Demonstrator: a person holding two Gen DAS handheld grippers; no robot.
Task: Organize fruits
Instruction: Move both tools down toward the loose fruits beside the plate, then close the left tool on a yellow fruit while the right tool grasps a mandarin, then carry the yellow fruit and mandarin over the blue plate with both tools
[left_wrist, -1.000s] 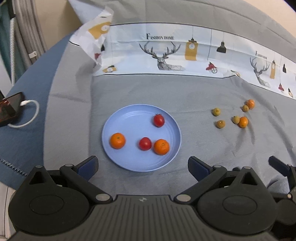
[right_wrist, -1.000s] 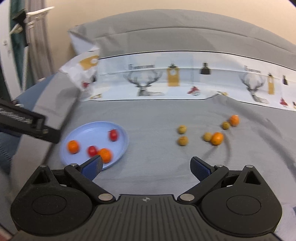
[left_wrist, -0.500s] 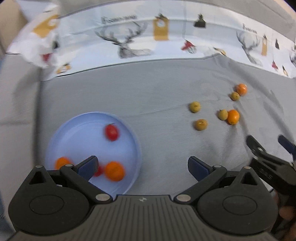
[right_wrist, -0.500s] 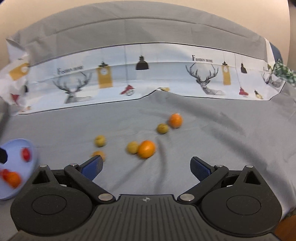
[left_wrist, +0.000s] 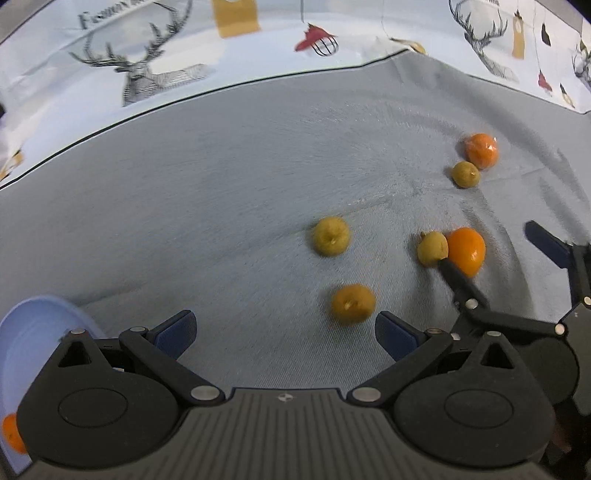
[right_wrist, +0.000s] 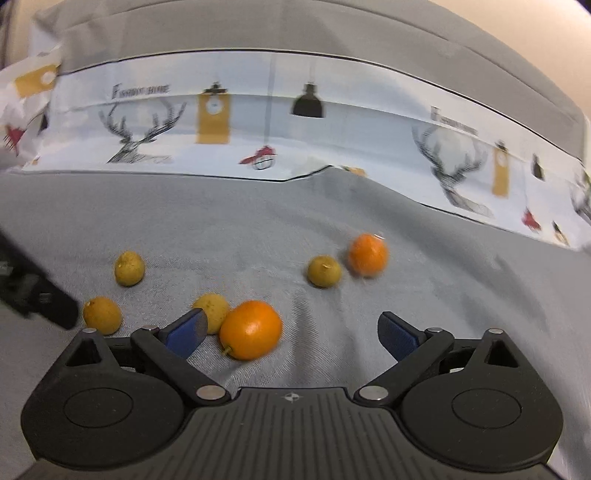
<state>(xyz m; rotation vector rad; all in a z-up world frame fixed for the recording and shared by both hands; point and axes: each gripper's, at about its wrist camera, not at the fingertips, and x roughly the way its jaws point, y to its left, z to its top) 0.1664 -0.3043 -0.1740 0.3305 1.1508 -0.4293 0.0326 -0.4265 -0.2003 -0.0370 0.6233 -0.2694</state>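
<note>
Plate (left_wrist: 33, 332) half behind left jaws

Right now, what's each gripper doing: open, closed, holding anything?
Left gripper: open, holding nothing.
Right gripper: open, holding nothing, near orange between its fingers.

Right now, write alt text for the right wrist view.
The open right gripper reaches toward a large orange lying on grey cloth, against a small yellow fruit. Three more yellow fruits and a second orange lie scattered beyond, before a deer-print sheet.
</note>
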